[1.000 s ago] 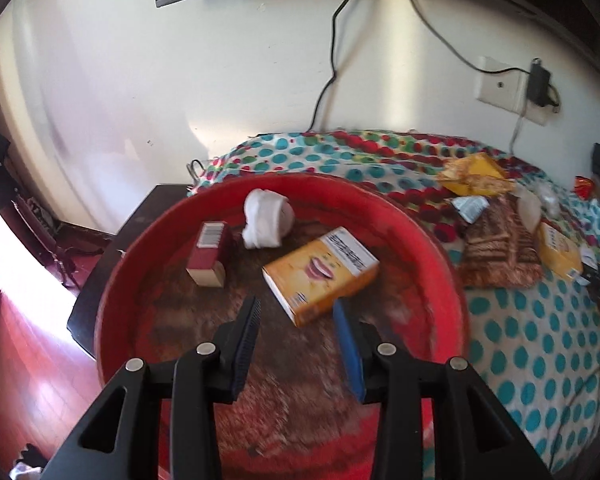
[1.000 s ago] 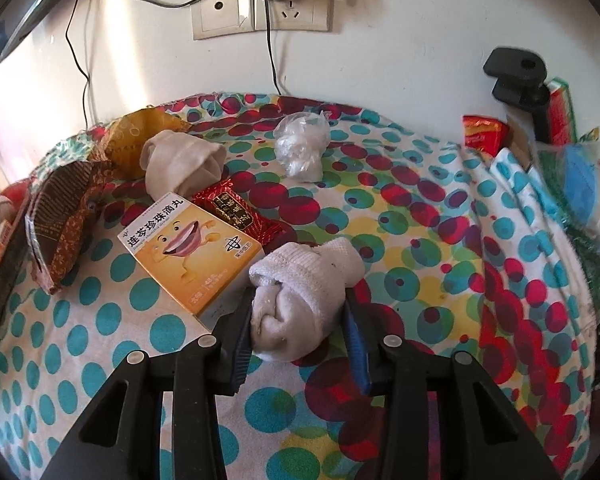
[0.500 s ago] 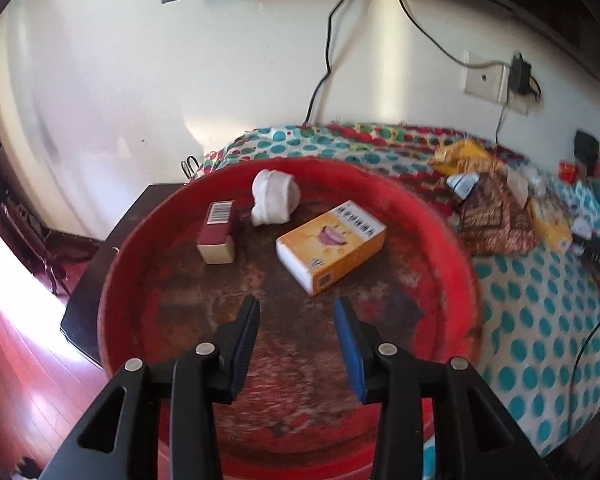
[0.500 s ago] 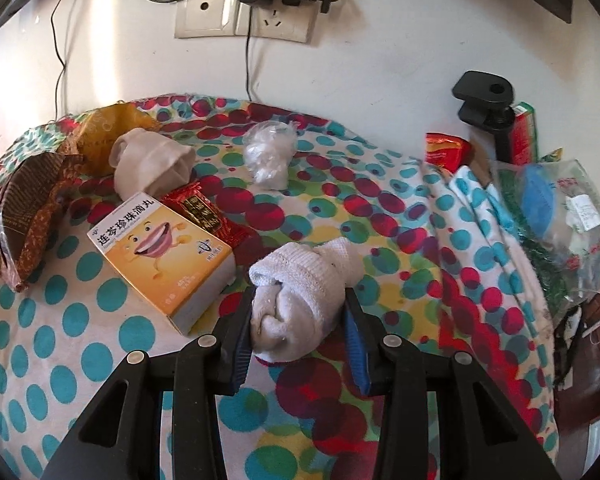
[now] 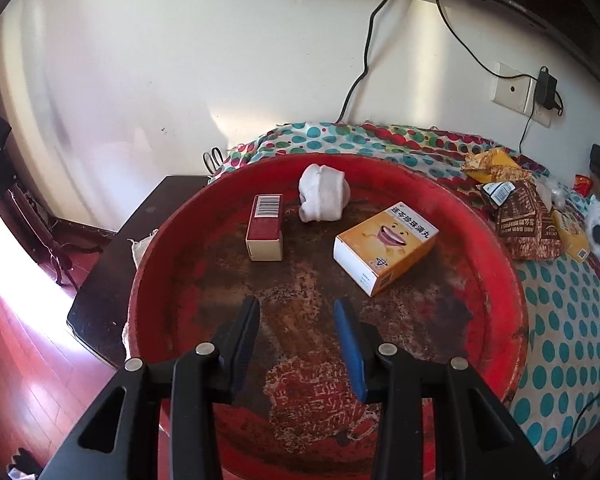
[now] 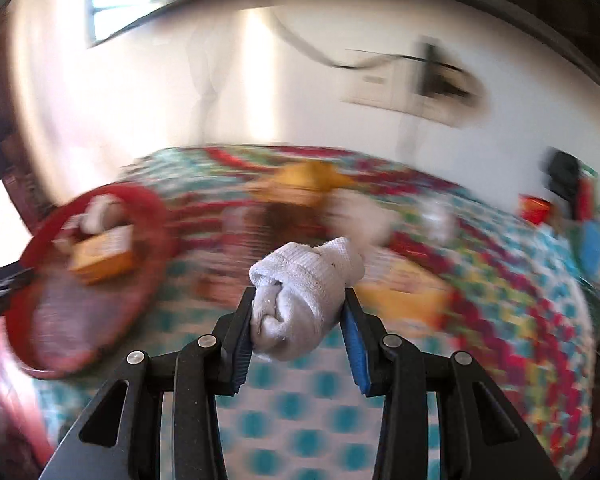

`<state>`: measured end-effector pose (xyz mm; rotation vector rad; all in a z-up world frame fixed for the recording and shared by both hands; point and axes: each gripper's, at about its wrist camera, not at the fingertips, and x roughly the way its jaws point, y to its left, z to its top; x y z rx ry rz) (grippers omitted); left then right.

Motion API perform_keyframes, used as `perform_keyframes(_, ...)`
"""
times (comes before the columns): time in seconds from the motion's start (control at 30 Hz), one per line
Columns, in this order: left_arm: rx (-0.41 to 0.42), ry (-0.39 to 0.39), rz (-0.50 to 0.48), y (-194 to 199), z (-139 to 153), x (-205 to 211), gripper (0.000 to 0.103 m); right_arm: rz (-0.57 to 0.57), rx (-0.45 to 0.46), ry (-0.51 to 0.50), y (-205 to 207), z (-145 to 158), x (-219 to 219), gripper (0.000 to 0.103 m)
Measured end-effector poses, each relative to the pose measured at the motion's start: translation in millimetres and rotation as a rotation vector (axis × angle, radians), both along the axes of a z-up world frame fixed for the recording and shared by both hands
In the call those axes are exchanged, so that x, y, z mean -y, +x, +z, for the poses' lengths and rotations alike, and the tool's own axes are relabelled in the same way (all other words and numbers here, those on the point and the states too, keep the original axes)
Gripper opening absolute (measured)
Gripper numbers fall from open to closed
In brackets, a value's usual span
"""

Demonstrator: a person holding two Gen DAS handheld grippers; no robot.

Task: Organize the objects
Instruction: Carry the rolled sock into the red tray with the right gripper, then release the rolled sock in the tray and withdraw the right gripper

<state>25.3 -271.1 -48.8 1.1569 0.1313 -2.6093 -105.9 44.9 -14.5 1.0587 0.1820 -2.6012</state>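
Note:
A round red tray lies at the left end of a polka-dot cloth. In it sit a rolled white sock, a small red box and a yellow box with a smiling face. My left gripper hovers over the tray's near half, open, with nothing between its fingers. My right gripper is shut on a second rolled white sock, lifted above the cloth. The right wrist view is blurred; the red tray shows there at the left.
Snack bags and a yellow wrapper lie on the cloth right of the tray. A dark side table stands under the tray's left edge. Wall sockets with cables are behind. More packets blur past on the cloth.
My right gripper lifted the white sock off the cloth and swung left, bringing the red tray into its view. My left gripper drew back a little over the tray.

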Motion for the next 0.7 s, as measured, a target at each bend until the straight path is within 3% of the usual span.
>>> perform_keyframes(0.13, -0.005, 0.019, 0.026, 2, 1, 11, 0.040, 0.168, 0.011, 0.030, 28, -4, 79, 0.038)
perform_keyframes(0.27, -0.007, 0.035, 0.070, 4, 0, 24, 0.040, 0.286, 0.050, 0.064, 48, -17, 132, 0.038)
perform_keyframes(0.4, -0.015, 0.052, 0.082, 6, 1, 30, 0.040, 0.347, 0.111, 0.091, 50, -32, 145, 0.038)
perform_keyframes(0.7, 0.000, 0.058, 0.092, 5, -3, 35, 0.040, 0.384, 0.189, 0.139, 14, -46, 198, 0.038)
